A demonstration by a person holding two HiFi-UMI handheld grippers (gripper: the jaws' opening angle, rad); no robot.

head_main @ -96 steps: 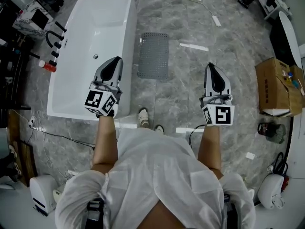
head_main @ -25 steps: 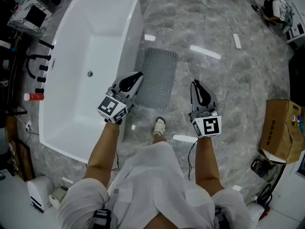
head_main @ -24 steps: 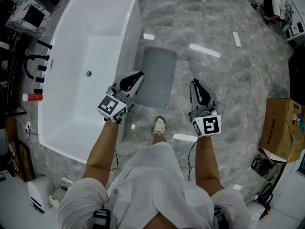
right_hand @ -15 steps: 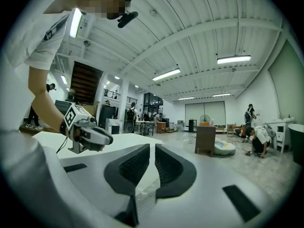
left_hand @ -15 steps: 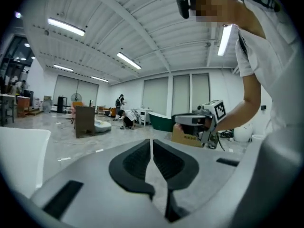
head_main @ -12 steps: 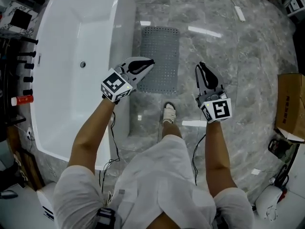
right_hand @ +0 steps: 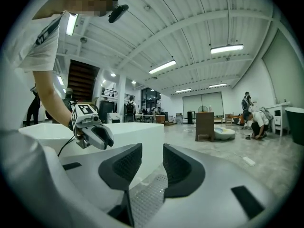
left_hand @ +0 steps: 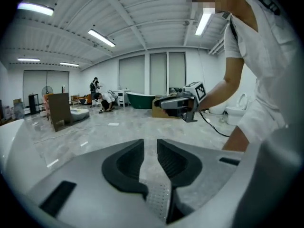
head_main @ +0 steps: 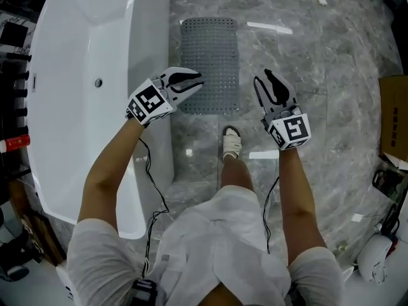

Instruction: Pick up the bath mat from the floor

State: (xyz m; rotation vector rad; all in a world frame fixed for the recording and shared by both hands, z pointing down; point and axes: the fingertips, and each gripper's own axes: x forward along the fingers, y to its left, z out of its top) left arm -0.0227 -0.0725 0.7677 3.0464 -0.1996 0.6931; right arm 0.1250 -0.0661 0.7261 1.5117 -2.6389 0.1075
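Grey marble floor [head_main: 306, 62] fills the head view, with one white bathtub [head_main: 76, 56] along the left. One grey bath mat [head_main: 209, 62], dotted with small holes, lies flat on the floor just beside the tub. Its long axis runs straight away from the person, parallel to the tub's long side, with a short edge nearest the person's one visible foot [head_main: 231, 143] (in a white shoe).

Two grippers are held out, one in each hand. The left gripper [head_main: 199, 80] points rightward, and its tips overlap the mat's near left corner in the head view; whether they touch it cannot be told. The right gripper [head_main: 264, 78] hangs just right of the mat's near right corner, clear of it. So the mat sits between the two and stretches ahead of them.

Both grippers' jaws are parting, a narrow gap showing in each gripper view, with nothing between them.
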